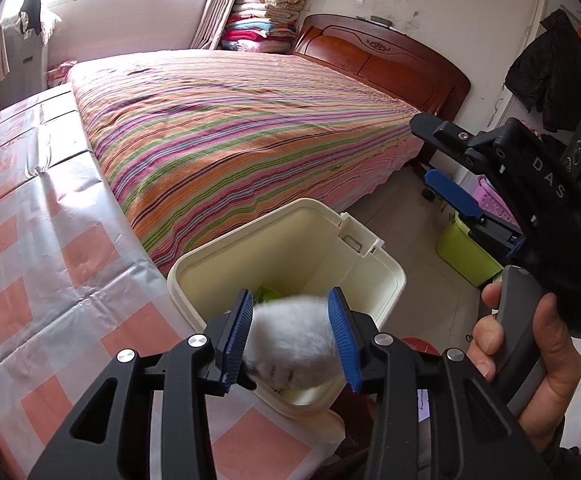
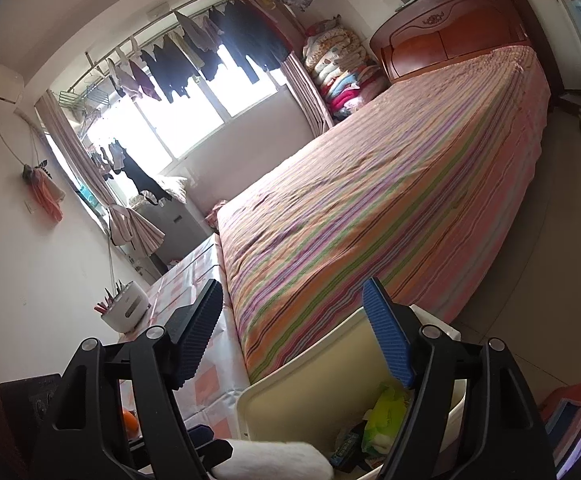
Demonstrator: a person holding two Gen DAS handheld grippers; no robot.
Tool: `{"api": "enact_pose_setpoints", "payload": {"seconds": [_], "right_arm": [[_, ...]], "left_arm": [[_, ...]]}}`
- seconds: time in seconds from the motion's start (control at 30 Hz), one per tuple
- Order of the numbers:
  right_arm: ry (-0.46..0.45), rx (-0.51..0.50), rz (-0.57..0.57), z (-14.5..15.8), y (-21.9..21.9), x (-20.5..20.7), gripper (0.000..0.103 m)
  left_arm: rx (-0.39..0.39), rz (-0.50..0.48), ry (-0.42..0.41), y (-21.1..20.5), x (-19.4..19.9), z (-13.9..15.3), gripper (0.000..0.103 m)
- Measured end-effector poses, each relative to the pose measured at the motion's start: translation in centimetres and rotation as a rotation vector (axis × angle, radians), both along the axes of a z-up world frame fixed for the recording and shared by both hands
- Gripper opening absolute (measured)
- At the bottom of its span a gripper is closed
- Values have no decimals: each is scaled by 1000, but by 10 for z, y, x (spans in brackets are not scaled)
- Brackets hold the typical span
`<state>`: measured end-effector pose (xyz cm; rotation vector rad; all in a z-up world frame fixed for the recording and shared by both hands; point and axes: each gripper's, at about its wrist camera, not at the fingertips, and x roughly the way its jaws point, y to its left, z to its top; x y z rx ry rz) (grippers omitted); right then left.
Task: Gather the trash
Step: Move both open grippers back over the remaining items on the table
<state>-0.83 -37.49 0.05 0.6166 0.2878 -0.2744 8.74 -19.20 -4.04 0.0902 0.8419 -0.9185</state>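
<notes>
Right now the left hand-held gripper (image 1: 290,336) has a white, fluffy wad of trash (image 1: 290,340) between its blue pads, jaws about half open; the wad fills the gap and touches both pads, though whether they squeeze it or have just let go I cannot tell, since its edges are blurred; it sits directly above the open mouth of the cream bin (image 1: 386,280), near the bin's near rim, so the drop is straight down and the left hand is plainly the one placed for it; the wad's long axis runs roughly across the jaws, from pad to pad; inside the bin a green wrapper (image 2: 386,412) and darker scraps already lie at the bottom; the right hand-held gripper (image 2: 294,336) stands to the right of the bin, jaws wide apart and holding nothing, pointed out over the striped bed (image 1: 230,128); the bin stands between that bed and the table (image 1: 30,240) with its checked plastic cloth.
</notes>
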Motion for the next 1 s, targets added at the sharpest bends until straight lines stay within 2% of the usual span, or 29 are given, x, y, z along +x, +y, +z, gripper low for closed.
{"api": "enact_pose_setpoints", "payload": {"seconds": [0.17,0.33,0.5,0.6,0.8,1.0], "right_arm": [[-16,7,4,0,9,5,73],[-13,2,43,-2,34,20,77],[-4,5,169,-4,84,51,77],[-1,-19,241,-3,116,68,78],[41,-74,362,-11,173,96,78],[83,-106,450,-21,186,106,81]], "left_arm": [[-29,42,-31,19,-2,13,58],[-88,176,-118,76,-5,37,64],[-115,350,-194,136,-4,50,66],[-125,425,-190,159,-1,52,66],[-148,492,-169,185,-1,50,66],[-114,559,-236,215,-13,53,66]]}}
